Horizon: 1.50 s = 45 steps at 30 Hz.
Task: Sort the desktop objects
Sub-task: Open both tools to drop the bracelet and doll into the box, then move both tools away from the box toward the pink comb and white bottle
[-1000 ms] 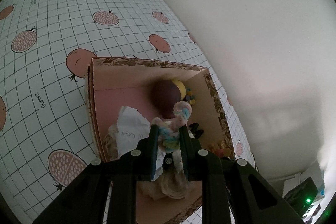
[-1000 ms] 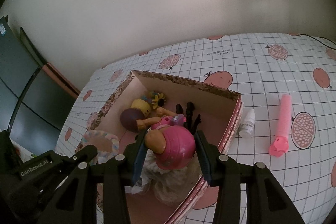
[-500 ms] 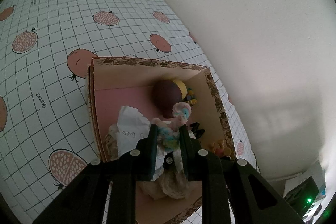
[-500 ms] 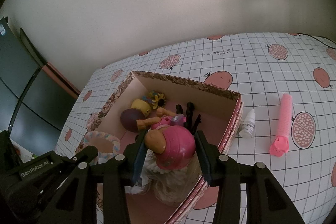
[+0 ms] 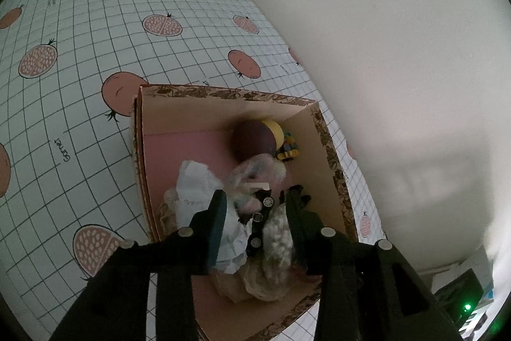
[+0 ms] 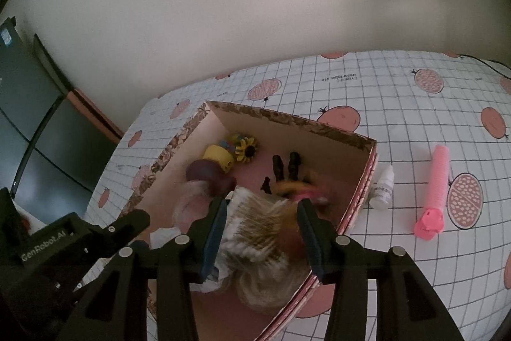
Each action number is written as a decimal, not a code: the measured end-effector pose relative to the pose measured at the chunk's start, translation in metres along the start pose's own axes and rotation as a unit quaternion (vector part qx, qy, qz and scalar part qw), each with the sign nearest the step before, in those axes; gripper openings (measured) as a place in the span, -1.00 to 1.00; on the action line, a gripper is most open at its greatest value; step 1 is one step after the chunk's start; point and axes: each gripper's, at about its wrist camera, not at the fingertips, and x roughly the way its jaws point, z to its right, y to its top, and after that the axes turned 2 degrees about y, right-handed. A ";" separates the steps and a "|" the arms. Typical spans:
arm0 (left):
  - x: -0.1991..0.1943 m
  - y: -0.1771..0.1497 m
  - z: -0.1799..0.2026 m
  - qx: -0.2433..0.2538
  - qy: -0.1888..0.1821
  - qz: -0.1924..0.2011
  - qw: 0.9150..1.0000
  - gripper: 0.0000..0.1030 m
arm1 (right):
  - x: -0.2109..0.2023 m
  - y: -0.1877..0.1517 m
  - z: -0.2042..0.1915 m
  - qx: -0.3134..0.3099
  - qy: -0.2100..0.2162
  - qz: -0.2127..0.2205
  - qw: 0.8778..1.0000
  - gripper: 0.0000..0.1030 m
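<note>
— Cardboard box, pink floor, patterned rim, on the gridded desk. Contents?
— Maroon ball, yellow cup, sunflower toy, black toy car, crumpled paper, pale fluffy bundle, blurred pink-and-yellow toy.

— Outside the box?
— White dropper bottle just beside its wall; pink tube further right.

— Left hand-held gripper?
— Spread, empty, over the car.

— Right hand-held gripper?
— Spread, empty, over the bundle.

"Garnet" on the tablecloth — "GenRobot.AI" on the left hand-held gripper.
</note>
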 end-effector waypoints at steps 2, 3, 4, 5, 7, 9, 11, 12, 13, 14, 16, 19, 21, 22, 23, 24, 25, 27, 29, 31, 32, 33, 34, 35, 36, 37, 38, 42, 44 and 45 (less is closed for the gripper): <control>0.000 0.000 0.000 0.001 0.003 0.000 1.000 -0.23 | -0.001 0.000 0.000 0.000 -0.002 0.001 1.000 -0.03; 0.000 -0.001 0.000 0.000 0.003 0.000 1.000 -0.23 | -0.001 0.001 0.000 0.000 -0.002 0.001 1.000 -0.03; 0.000 -0.001 0.000 0.001 0.003 -0.002 1.000 -0.23 | -0.001 0.001 -0.001 0.000 -0.004 0.002 1.000 -0.03; 0.001 0.000 0.001 0.001 0.003 -0.002 1.000 -0.23 | -0.001 0.001 -0.001 -0.001 -0.005 0.002 1.000 -0.03; 0.001 0.000 0.001 0.002 0.002 -0.004 1.000 -0.23 | -0.002 0.001 -0.002 -0.003 -0.006 0.002 1.000 -0.03; 0.001 0.001 0.001 0.001 0.002 -0.006 1.000 -0.23 | -0.004 0.001 -0.002 -0.003 -0.006 0.005 1.000 -0.03; 0.000 0.001 0.001 0.002 0.003 -0.006 1.000 -0.22 | -0.006 0.002 -0.003 -0.002 -0.004 0.008 1.000 -0.03; 0.000 0.001 0.002 0.003 0.004 -0.006 1.000 -0.20 | -0.008 0.002 -0.003 -0.003 -0.003 0.010 1.000 -0.03; 0.000 0.001 0.003 0.004 0.005 -0.006 1.000 -0.12 | -0.009 0.003 -0.003 -0.003 -0.002 0.013 1.000 -0.03; 0.000 0.000 0.004 0.005 0.005 -0.006 1.000 -0.07 | -0.011 0.003 -0.003 -0.003 -0.002 0.014 1.000 -0.03; -0.001 0.000 0.007 0.007 0.006 -0.004 1.000 -0.05 | -0.013 0.005 -0.002 -0.002 -0.002 0.015 1.000 -0.01; -0.003 -0.001 0.010 0.009 0.009 0.000 1.000 -0.04 | -0.019 0.007 0.000 0.004 0.003 0.024 1.000 0.13; -0.005 -0.002 0.012 0.010 0.015 0.002 1.000 -0.03 | -0.023 0.008 0.002 0.007 0.009 0.030 0.999 0.19; -0.006 -0.002 0.013 0.011 0.017 0.004 1.000 -0.03 | -0.025 0.008 0.002 0.009 0.012 0.032 0.999 0.23; -0.006 -0.002 0.013 0.012 0.018 0.005 1.000 -0.03 | -0.025 0.009 0.003 0.010 0.012 0.033 0.999 0.29; -0.007 -0.003 0.015 0.014 0.019 0.007 1.000 -0.03 | -0.027 0.010 0.005 0.012 0.014 0.035 0.999 0.33; -0.009 -0.003 0.016 0.017 0.021 0.010 1.000 -0.02 | -0.028 0.011 0.006 0.012 0.015 0.035 0.999 0.41; -0.010 -0.004 0.019 0.022 0.026 0.016 0.999 0.19 | -0.031 0.012 0.008 0.014 0.018 0.039 0.999 0.51; -0.012 -0.005 0.021 0.025 0.031 0.023 0.999 0.28 | -0.034 0.013 0.010 0.015 0.017 0.044 0.999 0.63; -0.014 -0.006 0.023 0.026 0.037 0.030 0.999 0.41 | -0.038 0.015 0.013 0.020 0.020 0.048 0.998 0.75; -0.014 -0.007 0.024 0.027 0.040 0.033 0.998 0.44 | -0.039 0.016 0.015 0.022 0.019 0.050 0.998 0.87; -0.015 -0.007 0.026 0.027 0.042 0.037 0.998 0.46 | -0.041 0.017 0.017 0.024 0.017 0.052 0.998 0.94; -0.016 -0.008 0.027 0.028 0.044 0.041 0.998 0.46 | -0.042 0.017 0.019 0.026 0.014 0.056 0.998 1.00; -0.017 -0.009 0.029 0.030 0.047 0.044 0.997 0.47 | -0.044 0.018 0.022 0.027 0.012 0.058 0.998 1.00; -0.018 -0.009 0.030 0.031 0.050 0.048 0.997 0.53 | -0.045 0.019 0.024 0.029 0.013 0.058 0.998 1.00; -0.019 -0.010 0.031 0.032 0.053 0.052 0.997 0.66 | -0.046 0.020 0.026 0.031 0.013 0.058 0.998 1.00; -0.020 -0.011 0.032 0.032 0.054 0.057 0.996 0.70 | -0.048 0.021 0.028 0.035 0.013 0.059 0.998 1.00; -0.026 -0.013 0.037 0.034 0.058 0.074 0.995 0.70 | -0.052 0.022 0.037 0.046 0.014 0.062 0.997 1.00; -0.027 -0.015 0.039 0.034 0.062 0.078 0.994 0.70 | -0.053 0.023 0.042 0.052 0.012 0.060 0.997 1.00; -0.028 -0.016 0.040 0.033 0.063 0.078 0.994 0.70 | -0.054 0.023 0.044 0.054 0.012 0.058 0.997 1.00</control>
